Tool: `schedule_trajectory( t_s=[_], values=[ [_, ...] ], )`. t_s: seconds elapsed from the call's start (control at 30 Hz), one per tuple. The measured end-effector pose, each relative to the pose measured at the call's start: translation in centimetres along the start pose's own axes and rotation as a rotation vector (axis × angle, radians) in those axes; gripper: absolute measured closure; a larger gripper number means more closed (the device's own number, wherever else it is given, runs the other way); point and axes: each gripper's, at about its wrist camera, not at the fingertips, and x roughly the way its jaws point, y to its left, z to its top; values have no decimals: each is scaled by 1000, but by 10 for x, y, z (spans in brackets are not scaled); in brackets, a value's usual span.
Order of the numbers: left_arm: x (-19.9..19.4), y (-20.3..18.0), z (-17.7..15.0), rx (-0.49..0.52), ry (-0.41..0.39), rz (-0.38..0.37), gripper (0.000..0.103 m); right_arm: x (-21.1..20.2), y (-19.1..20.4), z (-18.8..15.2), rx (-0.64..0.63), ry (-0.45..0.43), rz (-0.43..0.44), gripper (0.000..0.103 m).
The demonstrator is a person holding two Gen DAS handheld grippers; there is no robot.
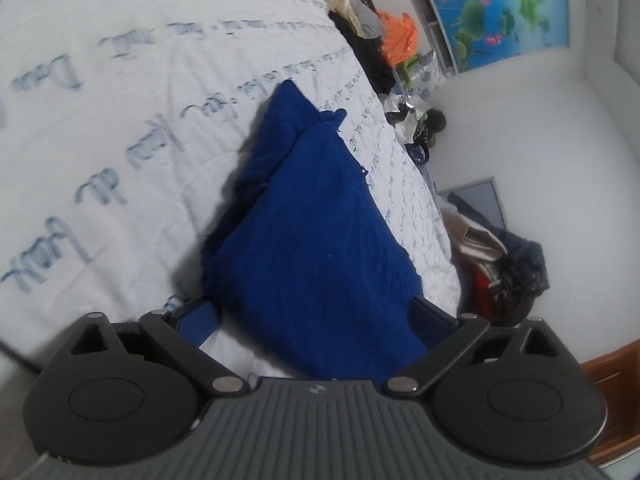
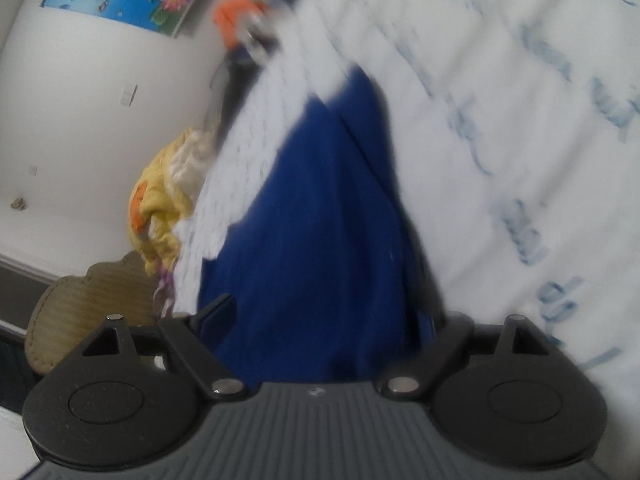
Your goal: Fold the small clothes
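Observation:
A dark blue knit garment [image 1: 316, 240] lies on a white bedspread with blue script [image 1: 120, 100]. It is partly lifted, and its near end runs down between the fingers of my left gripper [image 1: 316, 320]. The jaws stand wide with cloth between them; the fingertips are hidden, so the grip is unclear. In the blurred right wrist view the same blue garment [image 2: 316, 240] fills the gap of my right gripper [image 2: 320, 320], whose fingers [image 2: 216, 314] also stand apart with their tips hidden.
The bed edge [image 1: 424, 208] runs along the right. Piled clothes and bags [image 1: 500, 272] lie on the floor beside it, and an orange bag [image 1: 400, 36] farther off. A yellow bundle [image 2: 160, 200] and a woven cushion [image 2: 88, 304] sit left of the bed in the right wrist view.

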Motion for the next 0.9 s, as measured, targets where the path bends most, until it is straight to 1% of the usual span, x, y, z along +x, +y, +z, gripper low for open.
schedule_trajectory(
  t_s=[0.1,0.17,0.27,0.3,0.37,0.4,0.43,0.47,0.53,0.57,0.6,0.67,0.73,0.77,0.83,0.87,0.9],
  values=[
    [5,-4,0,14,-33,34,14,8,4,-2,6,-39,-8,16],
    [8,-6,-1,45,-65,57,20,10,4,-5,12,-76,-9,16],
    [14,-13,-2,98,-91,82,24,13,6,-11,-12,-113,-14,17],
    [18,-17,-3,117,-89,95,29,16,8,-12,-28,-117,-25,17],
    [24,-20,-1,170,-59,132,48,19,13,-15,-58,-112,-34,17],
    [29,-21,0,182,-40,167,82,20,13,-16,-55,-117,-39,27],
    [33,-18,2,179,-14,205,93,23,10,-16,-39,-110,-48,60],
    [34,-15,5,167,-5,198,94,28,6,-15,-18,-89,-57,95],
    [34,-13,12,168,12,199,95,31,-3,-15,13,-103,-70,95],
    [32,-15,14,187,18,208,96,31,-3,-17,7,-108,-69,95],
    [28,-17,18,195,22,202,96,29,3,-18,-14,-113,-73,95],
    [8,-24,27,215,32,150,97,15,18,-21,-64,-122,-47,96],
    [-16,-34,33,278,28,122,97,-6,34,-24,-108,-107,-1,96],
    [-25,-36,35,302,33,125,97,-16,39,-26,-124,-103,9,96],
    [-28,-29,33,340,74,153,96,-26,35,-34,-111,-67,3,96],
    [-22,-21,29,367,104,185,95,-24,28,-38,-113,-40,-24,96],
    [-15,-10,25,376,141,226,94,-19,20,-43,-116,-19,-79,92]
  ],
)
